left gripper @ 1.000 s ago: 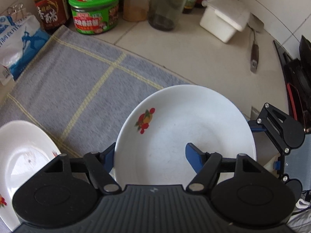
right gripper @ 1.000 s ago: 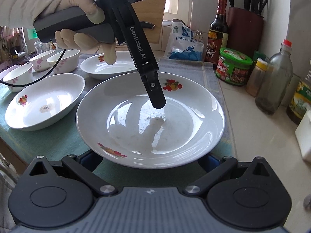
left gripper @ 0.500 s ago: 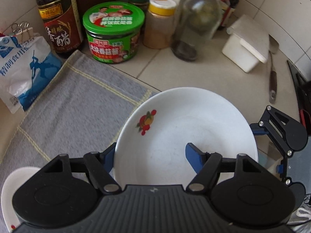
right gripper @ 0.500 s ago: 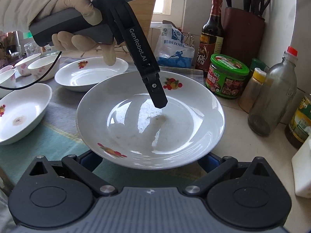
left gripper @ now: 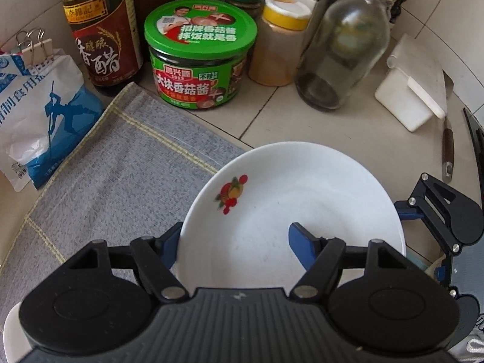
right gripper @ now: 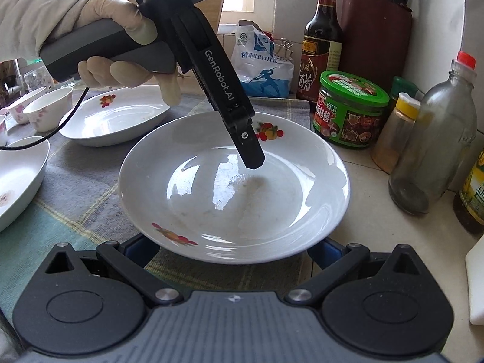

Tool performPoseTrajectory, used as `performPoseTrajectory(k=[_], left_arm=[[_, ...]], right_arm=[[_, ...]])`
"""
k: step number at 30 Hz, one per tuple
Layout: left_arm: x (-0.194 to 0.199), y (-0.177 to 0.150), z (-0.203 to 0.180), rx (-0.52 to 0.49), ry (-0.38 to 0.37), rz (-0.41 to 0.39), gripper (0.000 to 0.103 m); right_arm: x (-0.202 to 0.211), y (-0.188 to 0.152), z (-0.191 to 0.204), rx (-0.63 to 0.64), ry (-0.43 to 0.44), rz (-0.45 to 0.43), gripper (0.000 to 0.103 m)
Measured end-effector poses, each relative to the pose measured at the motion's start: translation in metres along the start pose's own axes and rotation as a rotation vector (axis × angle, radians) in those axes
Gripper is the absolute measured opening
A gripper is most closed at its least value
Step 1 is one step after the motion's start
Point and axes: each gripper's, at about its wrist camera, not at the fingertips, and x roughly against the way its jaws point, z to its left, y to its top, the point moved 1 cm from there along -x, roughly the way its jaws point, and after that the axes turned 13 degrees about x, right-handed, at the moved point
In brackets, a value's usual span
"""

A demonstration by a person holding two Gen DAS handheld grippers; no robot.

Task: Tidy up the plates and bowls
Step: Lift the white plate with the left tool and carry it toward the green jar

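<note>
A white plate (left gripper: 287, 205) with a red fruit print hangs between both grippers, over the right edge of the grey cloth (left gripper: 127, 175). My left gripper (left gripper: 233, 236) is shut on the plate's rim, one blue finger inside the dish and the other outside below it. In the right wrist view the plate (right gripper: 233, 205) fills the middle and my left gripper (right gripper: 251, 157) reaches down into it, held by a gloved hand (right gripper: 121, 39). My right gripper (right gripper: 233, 251) has both blue fingers under the near side, tips hidden; the plate travels with it.
A green-lidded jar (left gripper: 199, 60), dark vinegar bottle (left gripper: 99, 30), yellow-capped spice jar (left gripper: 278, 45) and glass bottle (left gripper: 341, 48) stand close behind on the tiled counter. A salt bag (left gripper: 39, 115), white box (left gripper: 411, 90) and knife (left gripper: 447, 151) flank them. More plates (right gripper: 115, 115) and small bowls (right gripper: 48, 106) lie left.
Both grippers have carried the plate to the right, off the cloth's middle and closer to the jars and bottles. The other plates have slid away to the left. The grips look the same.
</note>
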Motion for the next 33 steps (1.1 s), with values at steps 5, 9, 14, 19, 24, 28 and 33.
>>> performPoseTrajectory(k=[5, 9, 14, 19, 24, 28, 33], left_arm=[[-0.004, 0.000, 0.000, -0.001, -0.009, 0.002, 0.072], [-0.005, -0.001, -0.001, 0.000, -0.014, 0.003, 0.072], [-0.006, -0.002, -0.002, -0.002, -0.014, 0.001, 0.072], [-0.006, -0.005, -0.006, -0.010, -0.005, -0.008, 0.073], [-0.006, -0.006, -0.006, 0.001, -0.008, -0.015, 0.074], [-0.006, -0.009, -0.008, -0.005, 0.000, -0.020, 0.075], [-0.006, -0.009, -0.010, 0.003, 0.003, -0.025, 0.077]], right_arm=[[-0.002, 0.000, -0.001, 0.002, -0.002, 0.017, 0.103], [-0.001, -0.001, -0.001, 0.007, -0.007, 0.023, 0.103], [0.001, -0.001, -0.002, 0.011, -0.013, 0.027, 0.103], [0.002, -0.002, -0.001, 0.012, -0.024, 0.031, 0.103], [0.003, -0.001, 0.000, 0.018, -0.034, 0.038, 0.103], [0.005, -0.002, 0.001, 0.015, -0.032, 0.041, 0.103], [0.007, -0.002, 0.001, 0.016, -0.033, 0.041, 0.103]])
